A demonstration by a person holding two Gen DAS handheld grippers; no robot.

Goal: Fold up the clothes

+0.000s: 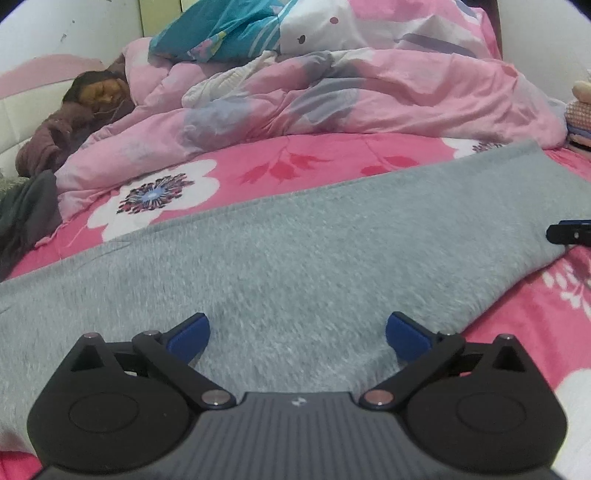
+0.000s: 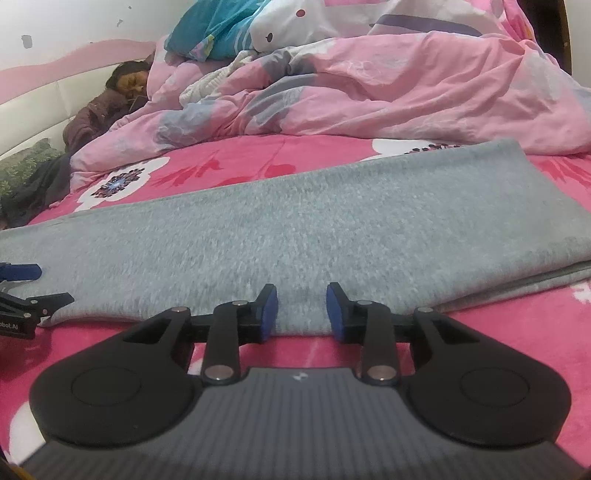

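Observation:
A grey knitted garment (image 1: 295, 240) lies folded in a long band across the pink flowered bedsheet (image 1: 258, 170). My left gripper (image 1: 297, 332) hovers over its near part with the jaws wide apart and nothing between them. In the right wrist view the same garment (image 2: 314, 229) stretches from left to right. My right gripper (image 2: 301, 310) is at its near edge, jaws apart by a narrow gap, and the pads press on no cloth. The right gripper's fingertip (image 1: 569, 232) shows at the left wrist view's right edge. Part of the left gripper (image 2: 22, 291) shows at the right wrist view's left edge.
A rumpled pink quilt (image 1: 369, 96) is heaped behind the garment, with a teal pillow (image 1: 221, 29) on top. Brown clothes (image 1: 74, 118) and dark clothes (image 1: 26, 218) lie at the far left by the white headboard (image 1: 14, 122). A small stack of folded things (image 1: 580, 114) sits at the far right.

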